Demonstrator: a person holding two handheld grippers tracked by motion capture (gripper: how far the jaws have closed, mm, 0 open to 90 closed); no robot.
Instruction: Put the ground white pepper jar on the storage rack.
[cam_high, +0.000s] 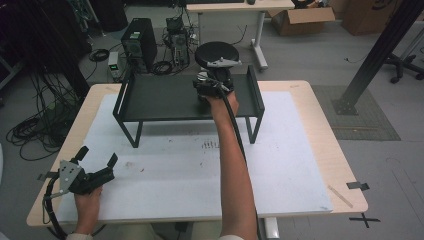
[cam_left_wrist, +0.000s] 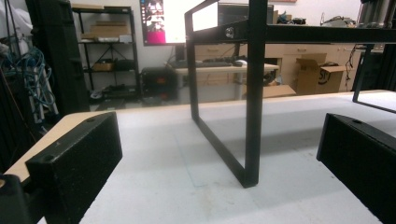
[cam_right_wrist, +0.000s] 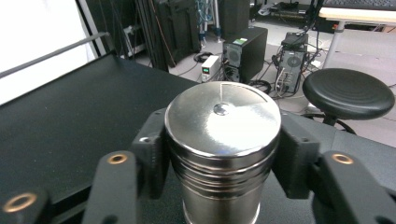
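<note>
The left tool (cam_high: 95, 157) rests low at the near left of the tabletop (cam_high: 300, 165), its jaws spread wide with nothing between them; in the left gripper view they frame bare white surface and the near leg of the black shelf stand (cam_left_wrist: 254, 93). It has no part in the present step, so the best thing is to keep it parked there, well apart from the stand's legs, where it cannot nudge the frame. Farther right, the right tool (cam_high: 212, 85) reaches over the stand's deck, and in the right gripper view its two pads sit against opposite sides of a steel canister (cam_right_wrist: 223, 140), just under the lid's rim, pinching it. The canister stands upright on the dark deck (cam_right_wrist: 70, 116), toward the deck's right half and close to the back edge as the high view shows it (cam_high: 204, 76). The step looks like setting the canister down on the shelf, or taking it off; which of the two cannot be told. Either way, the grip is high on a smooth, ribbed metal wall, so it would likely slip if tilted. Keep the wrist level, make sure the base is flat on the deck before easing the pads apart, then draw straight back so neither pad drags the lid. Mind the raised side rail (cam_high: 254, 87) at the right.
</note>
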